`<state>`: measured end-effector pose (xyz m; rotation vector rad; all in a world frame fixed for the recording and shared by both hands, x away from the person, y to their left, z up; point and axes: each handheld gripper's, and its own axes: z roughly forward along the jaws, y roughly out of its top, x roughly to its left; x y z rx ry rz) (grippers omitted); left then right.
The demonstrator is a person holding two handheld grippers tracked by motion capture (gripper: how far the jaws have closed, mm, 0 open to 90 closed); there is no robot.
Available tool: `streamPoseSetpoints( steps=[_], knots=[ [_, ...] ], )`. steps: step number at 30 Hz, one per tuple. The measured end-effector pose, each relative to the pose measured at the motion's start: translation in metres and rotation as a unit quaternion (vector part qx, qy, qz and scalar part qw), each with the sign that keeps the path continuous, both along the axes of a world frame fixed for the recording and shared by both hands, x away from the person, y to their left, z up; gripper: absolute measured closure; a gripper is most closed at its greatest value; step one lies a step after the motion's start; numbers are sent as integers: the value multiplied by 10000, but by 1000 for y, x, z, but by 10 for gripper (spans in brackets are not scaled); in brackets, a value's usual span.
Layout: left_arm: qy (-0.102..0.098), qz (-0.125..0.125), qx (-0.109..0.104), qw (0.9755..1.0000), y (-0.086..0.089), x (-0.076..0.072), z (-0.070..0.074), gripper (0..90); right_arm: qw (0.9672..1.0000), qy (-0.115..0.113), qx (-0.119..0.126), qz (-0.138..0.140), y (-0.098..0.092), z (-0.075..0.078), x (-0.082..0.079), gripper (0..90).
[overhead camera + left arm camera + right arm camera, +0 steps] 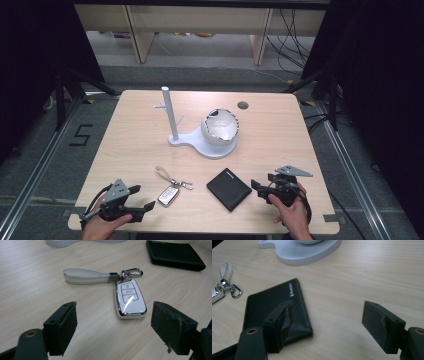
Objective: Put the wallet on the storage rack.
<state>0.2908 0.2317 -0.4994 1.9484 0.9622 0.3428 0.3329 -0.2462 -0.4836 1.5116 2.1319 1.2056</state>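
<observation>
Light wood table (135, 145), 2 hand-held grippers at the near edge. Left gripper (142, 197) sits low at near left, jaws wide apart, nothing between the pads; in the left gripper view the white car key fob (130, 298) lies flat on the wood just ahead of the jaws, closer to the right-hand one, not touching either. In that view the fob's long axis runs away from the gripper, button face up, ring end pointing far; the silver clasp (131, 272) sits at that far end and the white strap loop (86, 276) trails off to the left, lying crosswise to the fob. In the high view fob and strap run diagonally, strap toward far left. Right gripper (256, 187) at near right, jaws also spread, holding nothing; black wallet (275, 308) lies flat, closed, and 1 jaw hangs over its near corner, contact unclear. Wallet sits just right of the fob, apart from it. White stand (172, 120) with bowl (220, 127) sits mid-table, well apart.
</observation>
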Motion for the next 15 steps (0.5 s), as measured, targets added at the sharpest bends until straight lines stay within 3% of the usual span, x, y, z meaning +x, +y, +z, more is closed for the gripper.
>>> streamPoseSetpoints(
  steps=[1,2,3,4,7,8,10,13,14,15],
  knots=[
    [-12,17,-4,10000,-2,1,2,220,9998,147,4,-131,3,1,-2,257],
    [-12,17,-4,10000,-2,1,2,228,10000,59,-14,57,2,0,-1,246],
    [-16,-2,-4,10000,-4,4,3,228,10000,59,-14,57,2,0,-1,246],
    [-30,-9,38,10000,-9,9,8,247,9996,250,139,-64,5,-1,-3,249],
    [-49,-127,50,9999,-17,14,13,303,9995,262,187,-63,5,-2,-3,238],
    [-64,-141,28,9999,-22,17,14,332,9996,261,110,56,4,-2,-2,224],
    [-133,-280,166,9994,-33,26,19,350,9994,300,158,67,4,-2,-3,214],
    [-81,-462,435,9980,-52,44,23,473,9989,318,283,206,6,-3,-3,187],
    [-81,-462,435,9980,-52,44,23,519,9988,346,283,215,7,-2,-4,184],
    [-93,-535,537,9971,-58,49,23,519,9988,346,283,215,7,-2,-4,184]
  ],
)
